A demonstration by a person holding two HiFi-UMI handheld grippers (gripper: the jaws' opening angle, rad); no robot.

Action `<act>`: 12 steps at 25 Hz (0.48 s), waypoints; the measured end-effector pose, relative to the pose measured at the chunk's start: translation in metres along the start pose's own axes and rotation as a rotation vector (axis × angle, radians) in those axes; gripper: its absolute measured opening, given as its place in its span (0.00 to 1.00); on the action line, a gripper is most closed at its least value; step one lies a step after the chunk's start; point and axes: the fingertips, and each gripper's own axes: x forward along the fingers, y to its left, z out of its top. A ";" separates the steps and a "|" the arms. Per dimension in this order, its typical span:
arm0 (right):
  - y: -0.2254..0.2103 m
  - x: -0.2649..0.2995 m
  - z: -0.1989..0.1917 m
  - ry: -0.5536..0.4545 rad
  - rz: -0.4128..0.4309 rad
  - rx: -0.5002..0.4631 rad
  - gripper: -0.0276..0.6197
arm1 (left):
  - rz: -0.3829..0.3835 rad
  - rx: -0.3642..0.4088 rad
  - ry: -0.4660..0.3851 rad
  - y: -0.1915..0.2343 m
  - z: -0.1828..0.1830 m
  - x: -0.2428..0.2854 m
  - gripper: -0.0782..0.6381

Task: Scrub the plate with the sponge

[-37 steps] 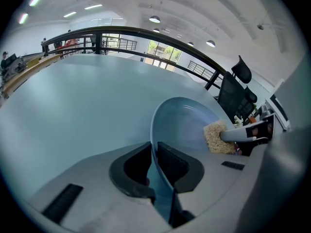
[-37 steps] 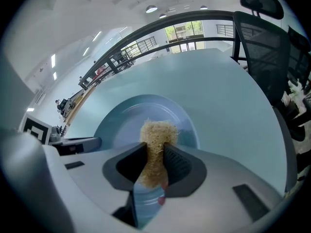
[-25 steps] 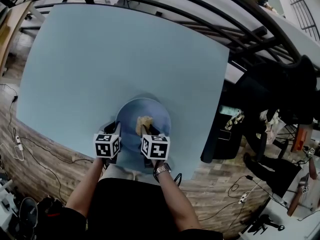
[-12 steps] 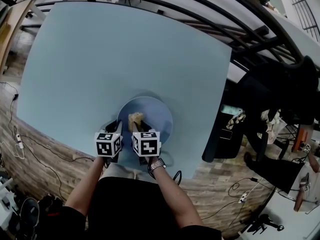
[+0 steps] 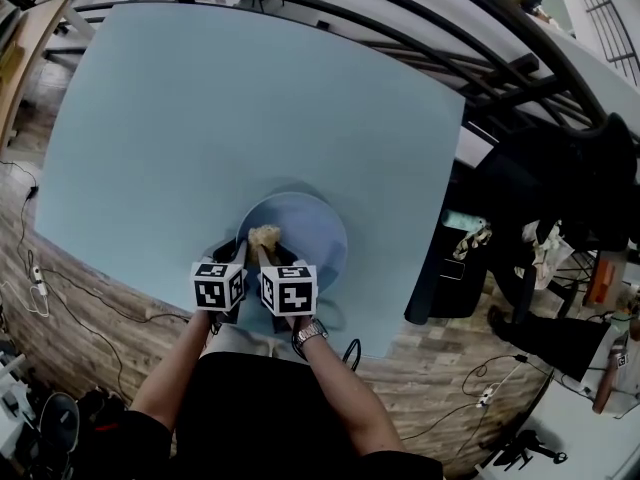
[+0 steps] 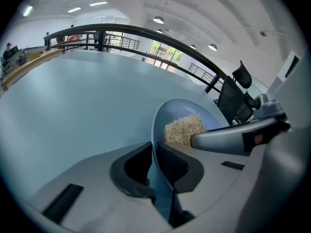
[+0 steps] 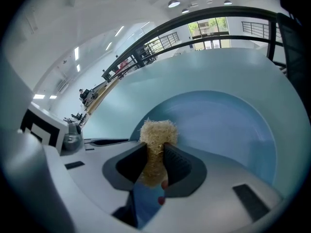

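A pale blue plate (image 5: 310, 230) lies near the front edge of the light blue table (image 5: 220, 118). My left gripper (image 5: 232, 260) is shut on the plate's (image 6: 167, 115) near left rim, which runs between its jaws. My right gripper (image 5: 270, 256) is shut on a tan fibrous sponge (image 5: 264, 236). That sponge (image 7: 156, 135) sticks out past the jaws and rests on the left part of the plate (image 7: 228, 125). In the left gripper view the sponge (image 6: 183, 128) lies against the plate's inner face, with the right gripper's finger behind it.
A black railing (image 5: 420, 18) runs along the table's far side. To the right of the table stand a dark chair and bags (image 5: 560, 198). Cables (image 5: 60, 308) lie on the wooden floor at the left.
My right gripper has carried the sponge leftward across the plate, from its middle to its left side. The left gripper keeps its hold on the rim.
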 end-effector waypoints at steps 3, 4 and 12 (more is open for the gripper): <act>0.003 -0.006 0.002 -0.014 0.002 0.019 0.21 | -0.001 0.001 -0.001 0.002 0.001 0.001 0.16; 0.004 -0.008 0.001 -0.015 0.002 0.021 0.21 | 0.001 -0.005 -0.001 0.002 0.001 0.001 0.16; 0.008 -0.008 -0.030 0.042 -0.003 0.075 0.21 | 0.026 -0.049 -0.001 0.002 0.000 0.000 0.15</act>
